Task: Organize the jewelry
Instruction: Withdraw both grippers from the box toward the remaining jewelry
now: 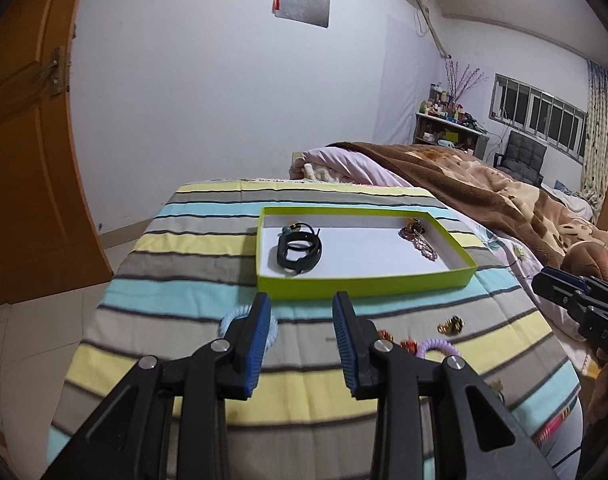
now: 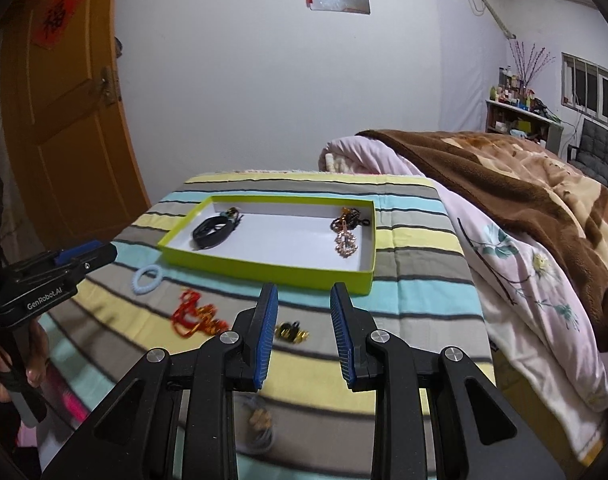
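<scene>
A lime-green shallow box (image 1: 364, 282) (image 2: 263, 270) lies on the striped cloth. It holds a black band (image 1: 299, 254) (image 2: 211, 232) at its left and beaded jewelry (image 1: 418, 238) (image 2: 346, 236) at its right. Loose on the cloth lie a pale blue hair tie (image 1: 227, 322) (image 2: 145, 278), a red-orange beaded piece (image 2: 195, 316), a gold and black clip (image 1: 450, 326) (image 2: 289, 332) and a purple coil tie (image 1: 438, 346). My left gripper (image 1: 301, 304) is open and empty, before the box. My right gripper (image 2: 304, 292) is open and empty above the gold clip.
The striped cloth (image 1: 207, 216) covers a small table beside a bed with a pink quilt (image 2: 504, 264) and brown blanket (image 2: 524, 184). An orange door (image 2: 63, 120) stands left. A grey item with a gold part (image 2: 259, 424) lies near the front edge.
</scene>
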### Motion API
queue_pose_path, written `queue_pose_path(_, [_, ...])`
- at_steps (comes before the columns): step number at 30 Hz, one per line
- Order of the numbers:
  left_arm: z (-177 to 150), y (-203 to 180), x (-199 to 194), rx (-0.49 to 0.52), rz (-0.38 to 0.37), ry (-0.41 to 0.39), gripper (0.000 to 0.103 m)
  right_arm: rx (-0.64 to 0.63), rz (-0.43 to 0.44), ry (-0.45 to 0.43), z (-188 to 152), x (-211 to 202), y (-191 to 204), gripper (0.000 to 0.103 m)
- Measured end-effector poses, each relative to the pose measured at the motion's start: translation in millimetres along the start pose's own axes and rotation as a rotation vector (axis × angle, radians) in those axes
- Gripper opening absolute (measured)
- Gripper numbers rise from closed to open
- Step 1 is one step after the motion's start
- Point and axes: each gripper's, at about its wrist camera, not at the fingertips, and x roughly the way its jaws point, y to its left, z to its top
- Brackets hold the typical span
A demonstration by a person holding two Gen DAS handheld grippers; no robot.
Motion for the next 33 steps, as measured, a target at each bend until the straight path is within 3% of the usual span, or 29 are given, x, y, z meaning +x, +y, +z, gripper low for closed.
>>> queue_pose_path(11, [-35.2, 0.1, -39.0, 0.003, 0.044, -0.017, 0.034, 0.007, 0.037, 0.002, -34.0, -30.2, 13.0, 0.028])
queue_pose_path(23, [-54.8, 3.8, -45.1, -0.026, 0.023, 0.02, 0.034, -0.013, 0.077, 0.037, -53.0, -32.5, 21.0, 0.028])
queue_pose_path(33, [-57.7, -2.4, -40.0, -0.017, -0.004, 0.041, 0.034, -0.018, 0.063, 0.07, -56.7, -25.7, 18.9, 0.028])
